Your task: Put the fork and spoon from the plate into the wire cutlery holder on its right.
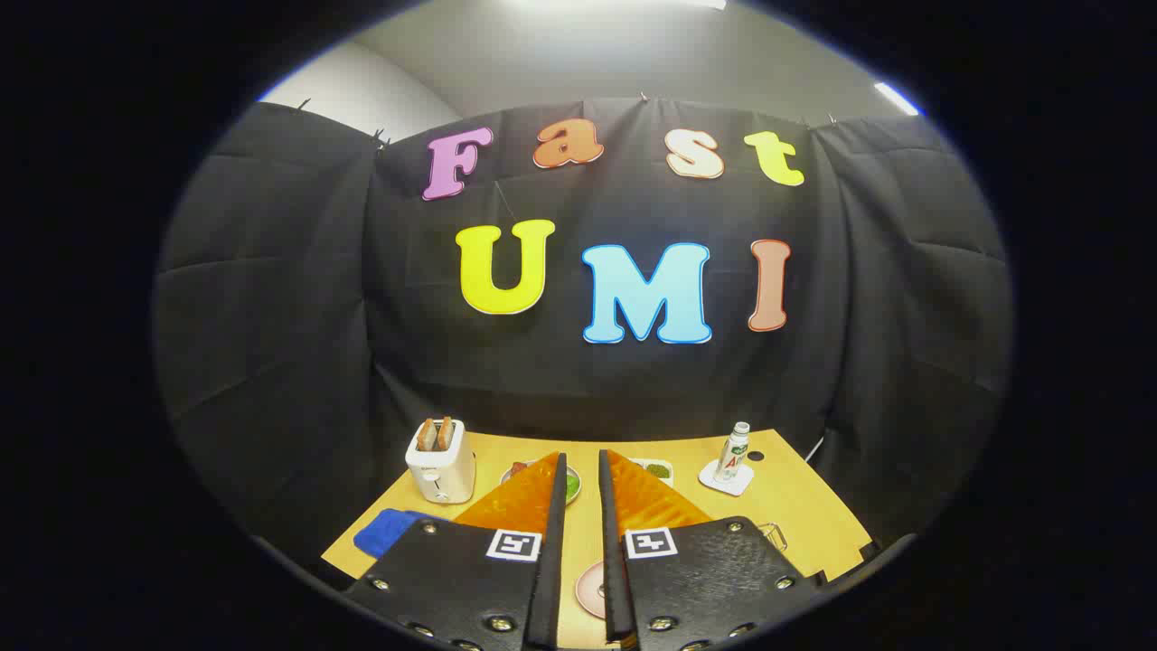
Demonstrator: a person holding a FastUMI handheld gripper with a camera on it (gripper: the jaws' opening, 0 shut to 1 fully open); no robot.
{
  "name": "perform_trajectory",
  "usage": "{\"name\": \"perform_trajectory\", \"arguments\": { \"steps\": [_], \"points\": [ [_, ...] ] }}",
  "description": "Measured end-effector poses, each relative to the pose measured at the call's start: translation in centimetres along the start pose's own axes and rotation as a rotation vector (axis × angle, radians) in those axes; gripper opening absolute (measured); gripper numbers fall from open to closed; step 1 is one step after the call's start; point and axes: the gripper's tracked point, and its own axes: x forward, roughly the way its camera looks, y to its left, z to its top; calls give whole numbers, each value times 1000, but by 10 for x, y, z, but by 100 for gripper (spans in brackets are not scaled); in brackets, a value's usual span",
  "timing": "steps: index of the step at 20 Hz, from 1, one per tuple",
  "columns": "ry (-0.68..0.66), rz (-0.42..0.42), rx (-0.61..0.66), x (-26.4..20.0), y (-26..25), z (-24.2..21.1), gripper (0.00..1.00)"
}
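Note:
My gripper hangs high above the wooden table. Its fingers stand almost together with only a narrow slit between them and nothing held. Through the slit, close below, I see a slice of a pink plate; the fork and spoon are hidden behind the fingers. A bit of the wire cutlery holder peeks out to the right of the right finger, right of the plate.
A white toaster with two slices stands at the back left, a blue cloth in front of it. Two small dishes of green food sit just beyond the fingertips. A small bottle stands on a white coaster at the back right.

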Motion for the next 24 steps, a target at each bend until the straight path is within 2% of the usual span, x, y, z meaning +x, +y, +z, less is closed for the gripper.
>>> {"name": "perform_trajectory", "arguments": {
  "steps": [13, 24],
  "points": [
    [247, -98, 42, 16, -45, -75, 20],
    [702, -185, 36, 19, -77, -212, 20]
  ]
}}
